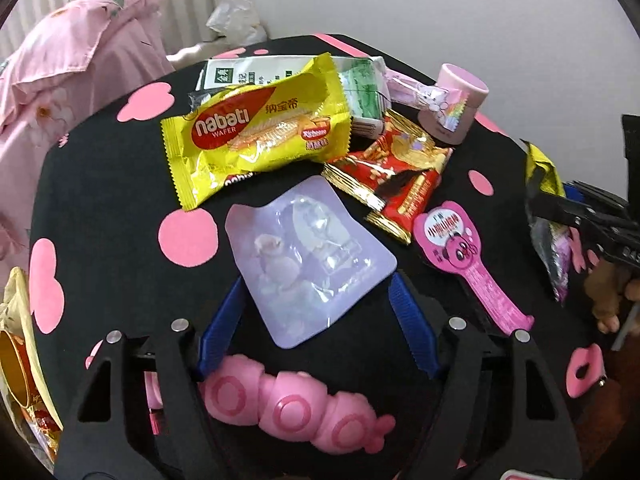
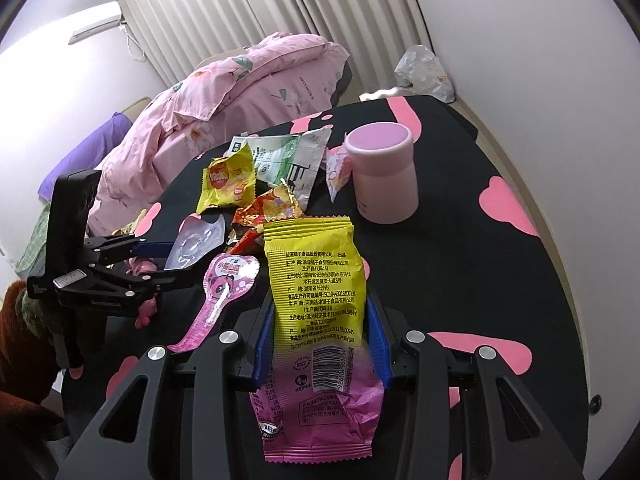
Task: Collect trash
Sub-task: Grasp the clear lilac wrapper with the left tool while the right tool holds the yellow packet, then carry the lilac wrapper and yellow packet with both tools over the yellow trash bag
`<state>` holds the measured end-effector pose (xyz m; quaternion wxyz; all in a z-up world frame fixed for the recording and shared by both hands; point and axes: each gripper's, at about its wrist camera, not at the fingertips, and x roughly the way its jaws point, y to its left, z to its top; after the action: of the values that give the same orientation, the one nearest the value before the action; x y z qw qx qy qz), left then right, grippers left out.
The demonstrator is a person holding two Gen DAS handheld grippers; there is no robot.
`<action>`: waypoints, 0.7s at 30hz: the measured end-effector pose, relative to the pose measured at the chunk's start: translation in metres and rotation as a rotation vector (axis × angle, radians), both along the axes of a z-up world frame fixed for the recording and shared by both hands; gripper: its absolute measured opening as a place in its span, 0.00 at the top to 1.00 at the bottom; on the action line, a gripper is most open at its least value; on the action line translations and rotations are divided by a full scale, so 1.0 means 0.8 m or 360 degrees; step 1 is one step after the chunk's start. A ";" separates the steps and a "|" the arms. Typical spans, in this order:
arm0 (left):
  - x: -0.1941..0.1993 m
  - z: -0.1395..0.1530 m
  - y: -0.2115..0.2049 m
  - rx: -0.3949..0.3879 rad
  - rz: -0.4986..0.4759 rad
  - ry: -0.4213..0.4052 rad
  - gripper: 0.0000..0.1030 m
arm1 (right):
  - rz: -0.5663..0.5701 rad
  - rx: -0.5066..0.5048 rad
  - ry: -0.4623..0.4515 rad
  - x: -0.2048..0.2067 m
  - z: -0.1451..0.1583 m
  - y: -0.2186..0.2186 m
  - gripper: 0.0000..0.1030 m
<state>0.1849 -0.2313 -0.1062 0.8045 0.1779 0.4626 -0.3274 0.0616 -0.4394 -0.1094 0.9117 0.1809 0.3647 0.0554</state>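
hidden in part: a green and white foil pouch (image 1: 360, 92) under the yellow crinkled nabati wafer wrapper (image 1: 256, 128); text on it unreadable. cut off at the left frame edge of the left wrist view, a gold and cream packet (image 1: 16, 360). only a sliver seen there of the yellow and pink printed snack bag (image 2: 316, 308), pinched between the blue pads (image 2: 378, 344) of the right gripper (image 2: 320, 344) and lifted off the black tablecloth with pink blobs (image 2: 520, 280); upright, creased, barcode facing the camera, lower pink end crumpled.

left gripper (image 1: 316, 320) spread wide, blue fingers on either side of the pale lilac blister pack with clear plastic bubble (image 1: 308, 256), not gripping it; flat on the cloth. beside it, a red and gold crumpled wrapper (image 1: 396, 176), a pink spoon-shaped panda label (image 1: 464, 256), a pink lidded cup (image 2: 384, 172). below the fingers, a pink segmented plastic toy (image 1: 288, 408).
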 end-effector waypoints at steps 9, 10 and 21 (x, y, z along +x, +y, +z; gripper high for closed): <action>0.004 0.023 0.025 -0.0260 0.0197 -0.0088 0.80 | -0.0001 -0.0033 0.0003 -0.002 -0.001 0.000 0.63; 0.000 0.027 0.030 -0.0271 0.0204 -0.0106 0.80 | -0.0002 -0.0035 0.0004 -0.002 -0.002 0.000 0.63; -0.021 0.063 0.073 -0.0404 0.0268 -0.0149 0.83 | 0.0039 -0.0071 -0.0052 -0.004 0.025 0.016 0.63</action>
<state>0.1685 -0.1733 -0.0555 0.8658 0.0505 0.3928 -0.3059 0.0586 -0.4265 -0.0892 0.9206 0.1552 0.3530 0.0612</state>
